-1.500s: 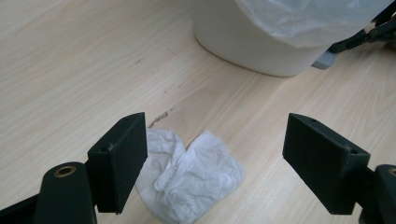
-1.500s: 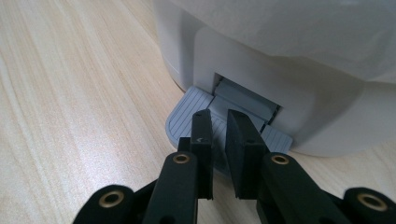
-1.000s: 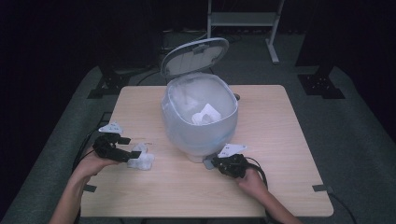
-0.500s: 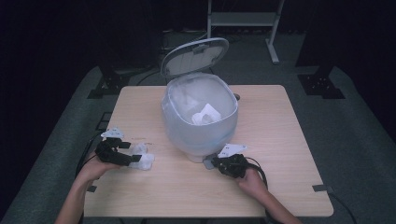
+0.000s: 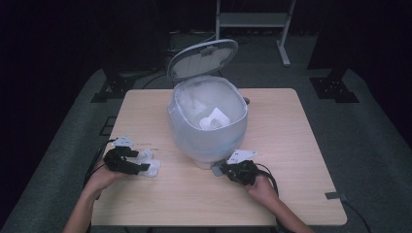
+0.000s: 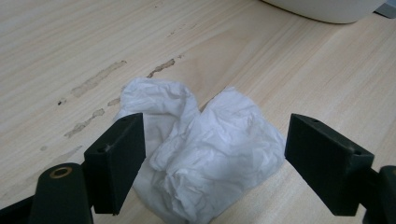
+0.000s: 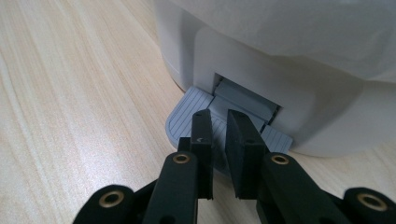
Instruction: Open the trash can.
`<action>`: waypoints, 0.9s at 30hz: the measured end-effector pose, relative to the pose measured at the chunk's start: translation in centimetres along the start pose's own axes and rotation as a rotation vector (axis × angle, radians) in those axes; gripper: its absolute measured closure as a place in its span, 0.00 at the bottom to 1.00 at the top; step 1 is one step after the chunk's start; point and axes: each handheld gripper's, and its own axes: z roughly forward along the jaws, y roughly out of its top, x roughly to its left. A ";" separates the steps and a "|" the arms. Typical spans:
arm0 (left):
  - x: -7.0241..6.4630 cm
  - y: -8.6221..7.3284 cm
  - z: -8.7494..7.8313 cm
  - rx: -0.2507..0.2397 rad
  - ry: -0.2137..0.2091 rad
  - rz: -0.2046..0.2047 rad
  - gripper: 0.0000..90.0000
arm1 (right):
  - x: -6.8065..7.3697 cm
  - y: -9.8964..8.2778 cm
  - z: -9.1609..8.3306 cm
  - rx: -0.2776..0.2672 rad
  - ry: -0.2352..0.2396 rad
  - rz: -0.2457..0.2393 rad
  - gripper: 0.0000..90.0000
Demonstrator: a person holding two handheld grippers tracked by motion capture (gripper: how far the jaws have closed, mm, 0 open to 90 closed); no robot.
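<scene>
Pick-up step under way: left gripper (image 6: 212, 154), jaws apart, straddles the crumpled tissue (image 6: 205, 154) on the table (image 5: 291, 145) at lower left of the high view, while the right gripper (image 7: 219, 140), jaws together, presses the pedal (image 7: 187, 116) of the open-lidded bin (image 5: 206, 126); next, by judgement, close on the tissue and lift it.

The crumpled tissue (image 6: 205, 154) is plain white. The table (image 5: 291, 126) is pale wood with fine grain — streaked by a few darker scuffs. The pedal bin (image 5: 206, 126) is whitish, its foot pedal (image 7: 196, 116) grey and ribbed. Both grippers (image 5: 141, 162) (image 5: 224, 170) are black — brass-coloured rivets.
</scene>
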 end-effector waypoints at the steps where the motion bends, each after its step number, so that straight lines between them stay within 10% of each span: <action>1: 0.0 -0.1 0.2 0.007 0.000 0.002 0.22 | 0.0 0.0 0.0 0.000 0.000 0.000 0.90; 27: 0.2 -1.2 1.9 0.051 0.048 -0.003 0.43 | 0.0 0.0 0.0 0.000 0.002 -0.006 0.90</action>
